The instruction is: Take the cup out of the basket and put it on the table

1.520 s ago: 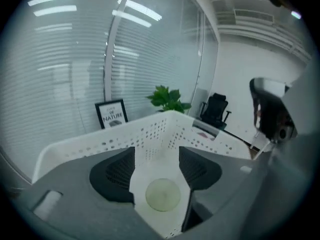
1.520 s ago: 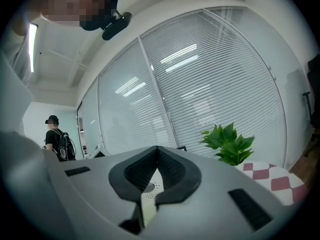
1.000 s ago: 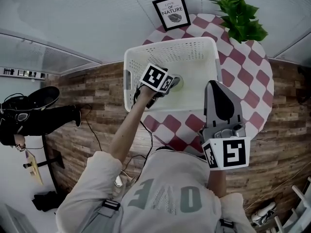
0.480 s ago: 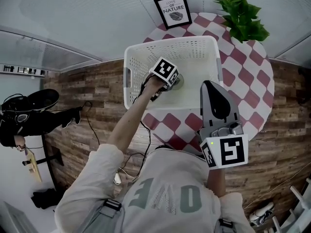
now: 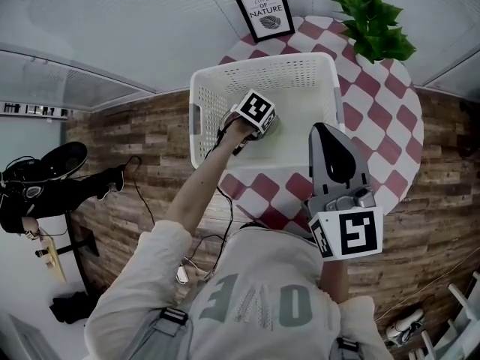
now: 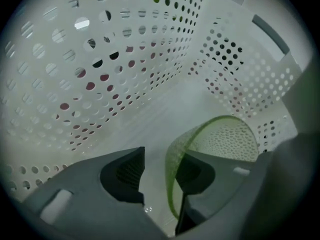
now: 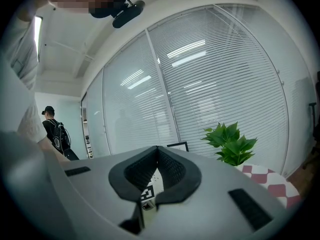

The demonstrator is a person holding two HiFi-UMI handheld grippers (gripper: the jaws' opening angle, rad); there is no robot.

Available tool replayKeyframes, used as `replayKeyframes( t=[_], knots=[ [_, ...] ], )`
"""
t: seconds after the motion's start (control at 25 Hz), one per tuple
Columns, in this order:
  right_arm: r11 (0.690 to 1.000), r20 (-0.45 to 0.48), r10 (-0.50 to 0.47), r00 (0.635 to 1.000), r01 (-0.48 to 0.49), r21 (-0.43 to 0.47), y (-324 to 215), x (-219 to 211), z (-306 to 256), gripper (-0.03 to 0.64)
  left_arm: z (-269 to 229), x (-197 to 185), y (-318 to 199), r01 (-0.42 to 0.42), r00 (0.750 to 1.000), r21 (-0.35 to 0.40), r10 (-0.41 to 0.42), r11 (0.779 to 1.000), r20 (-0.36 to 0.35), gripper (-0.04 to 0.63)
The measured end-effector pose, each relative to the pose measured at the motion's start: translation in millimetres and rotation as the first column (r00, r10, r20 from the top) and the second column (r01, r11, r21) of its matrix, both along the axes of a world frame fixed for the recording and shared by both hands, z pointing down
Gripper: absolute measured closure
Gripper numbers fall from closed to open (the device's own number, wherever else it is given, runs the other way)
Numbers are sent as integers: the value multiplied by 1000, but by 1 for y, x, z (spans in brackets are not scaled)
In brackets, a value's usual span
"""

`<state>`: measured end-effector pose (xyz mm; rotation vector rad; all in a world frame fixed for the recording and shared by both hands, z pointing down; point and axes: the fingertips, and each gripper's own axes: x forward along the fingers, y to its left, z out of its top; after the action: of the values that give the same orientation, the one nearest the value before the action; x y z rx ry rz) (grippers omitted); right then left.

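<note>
A translucent green cup (image 6: 220, 139) lies on its side on the floor of the white perforated basket (image 5: 217, 81). My left gripper (image 6: 160, 159) reaches down into the basket and its jaws are closing. The cup's rim stands between them: the right jaw is inside the cup, the left jaw outside, with a gap still showing to the cup wall. In the head view the left gripper (image 5: 266, 122) and its marker cube cover the cup. My right gripper (image 5: 325, 131) hovers shut and holds nothing, over the table just right of the basket's near corner.
The basket stands on the near left part of a round table with a red and white checked cloth (image 5: 382, 111). A potted plant (image 5: 375, 25) and a framed print (image 5: 264, 10) stand at the table's far side. A person (image 5: 45, 190) is off to the left on the wooden floor.
My left gripper has shifted a little right and deeper into the basket and turned, so the cup that showed beside it is now covered. The right gripper has barely moved.
</note>
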<state>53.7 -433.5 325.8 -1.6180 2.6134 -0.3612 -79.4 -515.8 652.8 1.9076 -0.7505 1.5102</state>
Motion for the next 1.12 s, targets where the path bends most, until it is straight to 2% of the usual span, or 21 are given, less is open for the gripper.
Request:
replayKeyframes(
  t=[0.16, 0.32, 0.52, 0.84, 1.0, 1.12],
  knots=[
    [1000, -7, -9, 1000, 9, 2, -1, -5, 0, 607, 2, 4, 2, 10, 1000, -9, -11, 1000, -20, 467],
    [1000, -15, -12, 1000, 12, 8, -1, -8, -2, 607, 6, 9, 4, -21, 1000, -10, 21, 1000, 7, 499],
    [1000, -24, -6, 1000, 7, 12, 1, -7, -4, 607, 2, 16, 3, -43, 999, 10, 43, 999, -3, 563],
    [1000, -38, -3, 999, 4, 25, 3, -9, -9, 607, -3, 18, 3, -40, 999, 24, 40, 999, -20, 571],
    [999, -46, -6, 999, 8, 36, 5, -12, -13, 607, -15, 17, -8, -38, 999, 77, 39, 996, -19, 572],
    [999, -57, -11, 998, 13, 46, 7, -16, -16, 607, -45, 24, -29, -2, 996, 172, 17, 985, -83, 572]
  ],
)
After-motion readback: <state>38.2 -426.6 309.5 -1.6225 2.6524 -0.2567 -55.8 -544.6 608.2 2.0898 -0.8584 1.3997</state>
